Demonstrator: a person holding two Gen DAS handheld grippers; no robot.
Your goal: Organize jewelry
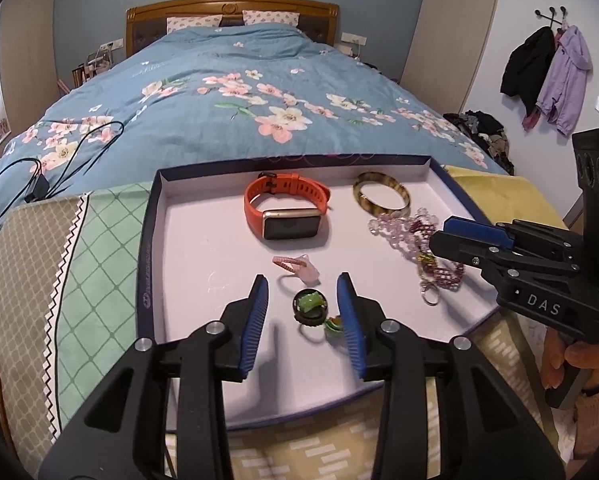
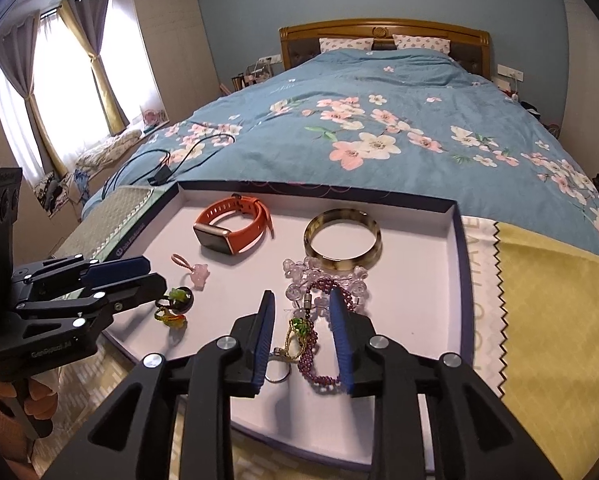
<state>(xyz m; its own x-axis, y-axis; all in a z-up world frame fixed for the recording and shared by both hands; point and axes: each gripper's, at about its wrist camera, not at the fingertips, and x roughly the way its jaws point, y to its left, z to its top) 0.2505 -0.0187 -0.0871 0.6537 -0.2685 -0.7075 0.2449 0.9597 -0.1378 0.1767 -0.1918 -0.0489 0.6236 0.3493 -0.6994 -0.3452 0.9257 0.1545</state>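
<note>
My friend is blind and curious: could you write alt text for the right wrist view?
An open right gripper hovers over tangled purple beads in a shallow white tray at a bed's foot. The tray also holds an orange watch and a bangle; the left gripper reaches in from the left.

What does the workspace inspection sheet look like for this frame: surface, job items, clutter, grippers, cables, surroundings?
Surface: shallow white tray with dark rim, on patterned cloths at the bed's foot.
Job's things: orange watch, tortoiseshell bangle, clear bead bracelet, purple bead strand, pink charm, green ring, all in the tray.
Clutter: nothing seen.
Grippers: left gripper open over the green ring; right gripper open around the purple strand.
Cables: black cable on the duvet.
Surroundings: bed, hanging jackets, window curtains.
</note>
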